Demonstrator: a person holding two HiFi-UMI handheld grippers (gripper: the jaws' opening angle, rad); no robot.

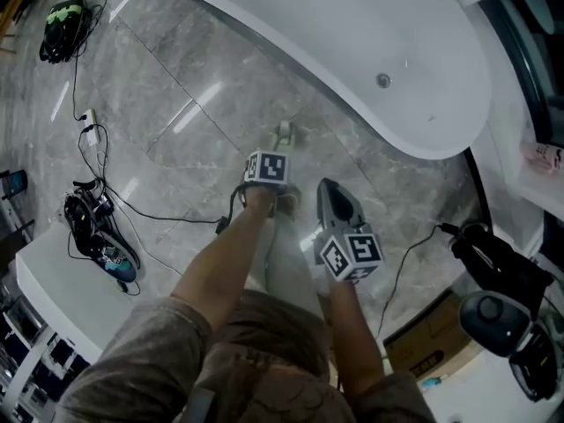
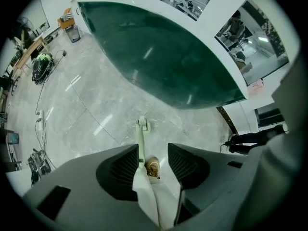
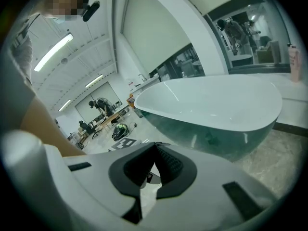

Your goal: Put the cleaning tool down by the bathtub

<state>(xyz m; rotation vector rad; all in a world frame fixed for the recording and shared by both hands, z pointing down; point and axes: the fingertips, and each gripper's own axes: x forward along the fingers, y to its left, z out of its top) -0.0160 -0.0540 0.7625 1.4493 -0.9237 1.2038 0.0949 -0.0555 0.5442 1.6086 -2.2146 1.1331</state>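
Note:
The cleaning tool, pale green with a long thin handle, lies flat on the grey marble floor just in front of the white bathtub. In the left gripper view the tool shows far below, lined up with the gap between the jaws, its head towards the tub. My left gripper points steeply down over it, open, with nothing held. My right gripper hangs to the right of it, its fingertips meeting, empty. From the right gripper the tub fills the view ahead.
My own shoe and pale trouser leg stand right under the left gripper. Black cables and a dark bag lie on the floor at the left. A black machine and a cardboard box sit at the right.

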